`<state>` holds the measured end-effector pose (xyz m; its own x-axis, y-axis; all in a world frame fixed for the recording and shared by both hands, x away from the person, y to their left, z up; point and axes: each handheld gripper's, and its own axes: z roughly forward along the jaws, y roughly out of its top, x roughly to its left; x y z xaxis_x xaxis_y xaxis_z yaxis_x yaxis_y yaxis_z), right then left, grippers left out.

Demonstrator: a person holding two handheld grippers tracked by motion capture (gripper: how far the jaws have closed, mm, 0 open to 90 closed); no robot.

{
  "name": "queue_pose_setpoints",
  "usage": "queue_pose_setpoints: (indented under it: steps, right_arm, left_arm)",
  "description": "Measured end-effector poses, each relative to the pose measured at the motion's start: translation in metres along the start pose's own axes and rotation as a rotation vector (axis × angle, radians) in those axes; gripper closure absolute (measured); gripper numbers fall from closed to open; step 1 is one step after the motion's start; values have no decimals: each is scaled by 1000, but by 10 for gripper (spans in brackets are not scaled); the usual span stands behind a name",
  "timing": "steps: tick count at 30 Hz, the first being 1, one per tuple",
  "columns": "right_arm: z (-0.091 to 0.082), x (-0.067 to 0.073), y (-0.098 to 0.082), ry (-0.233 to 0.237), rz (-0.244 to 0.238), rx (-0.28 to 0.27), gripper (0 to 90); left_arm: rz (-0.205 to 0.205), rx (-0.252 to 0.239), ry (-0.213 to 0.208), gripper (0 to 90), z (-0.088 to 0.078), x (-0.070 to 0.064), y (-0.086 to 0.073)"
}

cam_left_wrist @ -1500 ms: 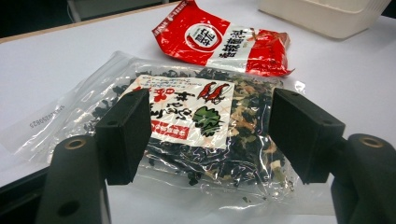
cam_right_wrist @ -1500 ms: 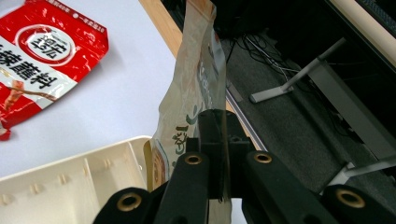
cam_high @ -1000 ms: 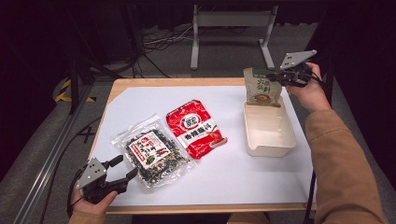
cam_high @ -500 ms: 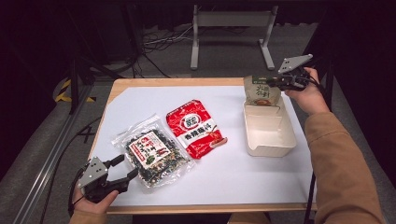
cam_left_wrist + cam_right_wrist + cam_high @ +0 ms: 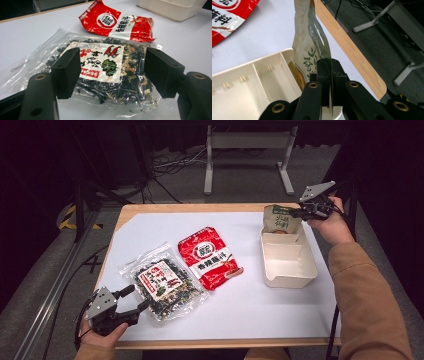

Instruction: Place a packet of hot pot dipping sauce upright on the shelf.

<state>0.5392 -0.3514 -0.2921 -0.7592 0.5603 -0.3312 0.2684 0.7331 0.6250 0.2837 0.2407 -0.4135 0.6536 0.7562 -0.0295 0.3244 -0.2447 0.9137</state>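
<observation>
Right tool (image 5: pixel 301 212) is pinching the green pouch (image 5: pixel 280 219) by its edge, dangling it upright over the cream tray's (image 5: pixel 290 272) far compartment, seemingly for packing, while left tool (image 5: pixel 131 299) is sitting wide-jawed beside the seaweed packet (image 5: pixel 161 282) on the tabletop (image 5: pixel 240 310).

The table (image 5: pixel 165 227) sits brightly lit from overhead while the room around it is dark; glare streaks the clear bag (image 5: pixel 105 72), and near jaws blur.
</observation>
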Motion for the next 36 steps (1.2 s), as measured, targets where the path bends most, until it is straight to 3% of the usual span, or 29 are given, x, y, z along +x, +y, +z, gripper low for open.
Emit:
queue_pose_setpoints:
  steps: [6, 11, 15, 18, 21, 27, 32, 36]
  right_arm:
    - [1, 0, -2, -4, 35, 13, 859]
    - [0, 2, 0, -10, 46, 3, 789]
    - [-3, 3, 0, -35, 100, -35, 638]
    - [-9, 3, -1, -44, 123, -81, 585]
    - [-15, 5, -1, -59, 129, -106, 554]
    - [-31, 10, -3, -146, 144, -167, 518]
    - [-46, 17, -2, -166, 177, -222, 517]
    - [-56, 31, 1, -187, 205, -243, 462]
  left_arm:
    - [-4, -2, -3, 307, 0, 0, 0]
    - [-1, -1, -3, 307, 0, 0, 0]
    - [-6, -3, -6, 307, 1, 0, 0]
    - [3, 0, -8, 306, 2, 0, 1]
    - [6, -1, -13, 305, 4, 0, 2]
    - [7, 12, -31, 297, 10, 1, 3]
    - [7, 13, -40, 296, 13, 1, 5]
    - [13, 17, -50, 295, 18, 1, 7]
